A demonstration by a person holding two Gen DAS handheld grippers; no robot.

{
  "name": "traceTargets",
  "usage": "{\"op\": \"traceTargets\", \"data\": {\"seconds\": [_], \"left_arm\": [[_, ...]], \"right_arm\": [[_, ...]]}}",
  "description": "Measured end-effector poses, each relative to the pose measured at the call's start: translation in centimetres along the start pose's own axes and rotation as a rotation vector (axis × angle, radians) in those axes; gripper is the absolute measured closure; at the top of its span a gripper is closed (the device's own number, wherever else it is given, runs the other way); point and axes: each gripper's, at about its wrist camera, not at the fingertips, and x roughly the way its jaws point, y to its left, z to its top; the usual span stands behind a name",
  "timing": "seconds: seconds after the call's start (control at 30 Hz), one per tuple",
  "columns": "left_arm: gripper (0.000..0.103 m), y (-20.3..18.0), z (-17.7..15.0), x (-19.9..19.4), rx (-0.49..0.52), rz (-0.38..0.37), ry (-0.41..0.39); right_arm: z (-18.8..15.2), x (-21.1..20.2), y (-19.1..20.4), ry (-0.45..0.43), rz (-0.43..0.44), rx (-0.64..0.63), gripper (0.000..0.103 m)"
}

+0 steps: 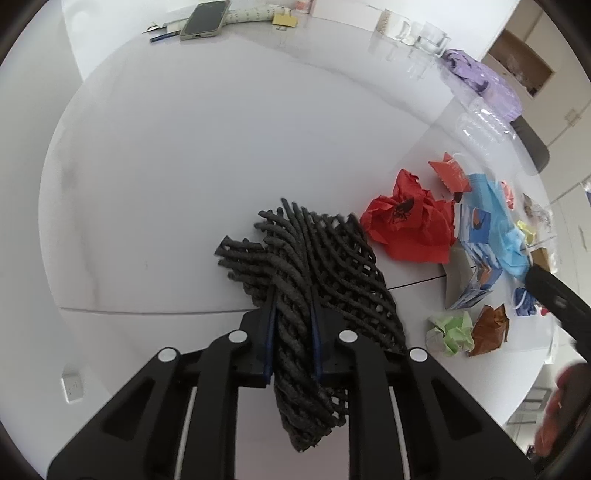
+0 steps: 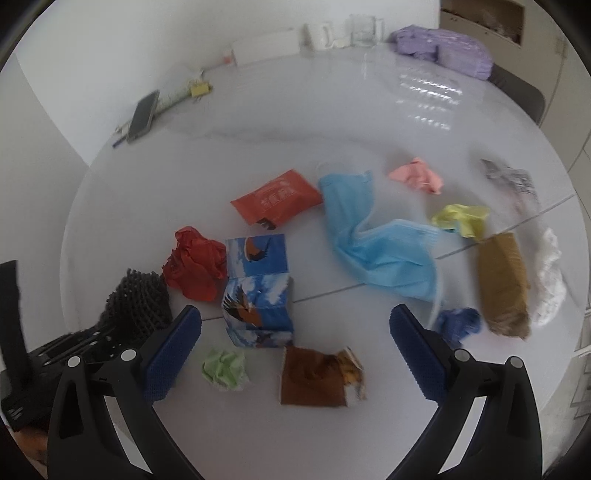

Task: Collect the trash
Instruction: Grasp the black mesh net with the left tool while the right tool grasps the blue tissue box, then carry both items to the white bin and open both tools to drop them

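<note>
My left gripper is shut on a black foam net, which bunches between its blue pads and rests on the white table. The net also shows at the left of the right wrist view. My right gripper hangs open over scattered trash, nothing touching its pads. Between its fingers lie a blue printed box and a brown wrapper. A green paper ball sits by the left finger. Crumpled red paper, a blue face mask and a red packet lie beyond.
More trash lies to the right: a pink ball, a yellow ball, a brown packet and a dark blue ball. At the far table edge are a phone, a glass and a purple pack.
</note>
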Motion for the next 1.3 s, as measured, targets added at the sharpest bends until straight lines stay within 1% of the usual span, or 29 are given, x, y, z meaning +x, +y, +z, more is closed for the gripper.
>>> {"op": "traceTargets", "data": {"seconds": [0.2,0.23,0.27,0.3,0.33,0.37,0.4,0.5,0.57,0.67,0.7,0.77,0.83,0.87,0.9,0.93,0.97,1.03,1.07,1.1,1.13,1.17,1.2,1.27,1.3], "left_arm": [[0.089,-0.4,1.4,0.2,0.059,-0.056,0.033],[0.089,-0.4,1.6,0.2,0.065,-0.063,0.037],[0.089,-0.5,1.9,0.0,0.073,-0.071,0.04],[0.09,-0.5,2.1,-0.1,0.078,-0.075,0.041],[0.09,-0.4,2.4,-0.4,0.083,-0.089,0.042],[0.09,-0.4,2.7,-0.7,0.089,-0.097,0.042],[0.09,-0.2,2.8,-1.2,0.096,-0.101,0.037],[0.09,-0.7,4.3,-2.5,0.136,-0.099,0.004],[0.09,-0.9,5.0,-4.3,0.163,-0.099,-0.031],[0.09,-2.5,6.2,-6.8,0.247,-0.093,-0.095],[0.089,-3.8,6.6,-8.0,0.303,-0.095,-0.12],[0.089,-5.8,6.6,-9.6,0.388,-0.125,-0.146],[0.089,-9.5,6.1,-11.3,0.497,-0.2,-0.161],[0.089,-10.9,5.9,-11.7,0.535,-0.232,-0.157],[0.089,-12.9,5.4,-12.0,0.579,-0.274,-0.15],[0.089,-15.5,4.4,-12.4,0.634,-0.337,-0.135],[0.089,-17.4,3.5,-12.6,0.676,-0.379,-0.12],[0.089,-22.4,0.9,-12.6,0.784,-0.475,-0.068],[0.089,-24.4,-0.5,-12.5,0.826,-0.513,-0.039],[0.089,-27.2,-2.4,-12.2,0.885,-0.569,0.005],[0.089,-29.1,-3.9,-11.8,0.923,-0.597,0.037],[0.089,-31.3,-5.8,-11.3,0.965,-0.609,0.075],[0.089,-33.5,-7.8,-10.5,1.006,-0.631,0.119],[0.089,-36.7,-10.6,-8.8,1.053,-0.626,0.18],[0.089,-38.3,-12.2,-7.8,1.077,-0.626,0.207]], "right_arm": [[0.5,4.1,1.6,0.099,-0.017,-0.002,0.002],[0.5,4.5,1.7,0.108,-0.02,0.003,0.004],[0.6,4.8,1.7,0.119,-0.031,0.009,0.015],[0.7,5.1,1.6,0.13,-0.034,0.017,0.023],[0.8,5.4,1.4,0.144,-0.015,0.033,0.043],[1.0,5.5,1.1,0.154,0.022,0.062,0.051],[1.1,5.5,0.8,0.154,0.037,0.085,0.051],[2.1,4.7,0.0,0.126,0.059,0.128,0.051],[2.7,3.7,-0.5,0.091,0.075,0.15,0.051],[3.3,0.1,-1.8,-0.007,0.124,0.203,0.051],[3.3,-1.8,-2.5,-0.053,0.147,0.223,0.051],[2.4,-5.4,-4.0,-0.126,0.147,0.25,0.051],[0.2,-9.8,-6.5,-0.2,0.096,0.294,0.051],[-1.5,-11.9,-8.1,-0.228,0.051,0.328,0.051],[-3.0,-13.3,-9.4,-0.241,0.016,0.357,0.051],[-5.0,-14.9,-11.1,-0.251,-0.04,0.402,0.051],[-7.2,-16.4,-12.8,-0.253,-0.096,0.448,0.051],[-11.0,-18.6,-15.6,-0.249,-0.183,0.513,0.051],[-13.5,-19.8,-17.0,-0.241,-0.249,0.551,0.051],[-15.8,-20.4,-17.8,-0.237,-0.289,0.578,0.051],[-17.5,-21.1,-18.8,-0.235,-0.317,0.61,0.051],[-19.8,-22.1,-19.9,-0.24,-0.34,0.661,0.051],[-21.3,-22.9,-20.9,-0.243,-0.349,0.697,0.051],[-24.5,-24.1,-22.5,-0.252,-0.376,0.766,0.05],[-25.7,-24.0,-22.8,-0.252,-0.389,0.786,0.05]]}}
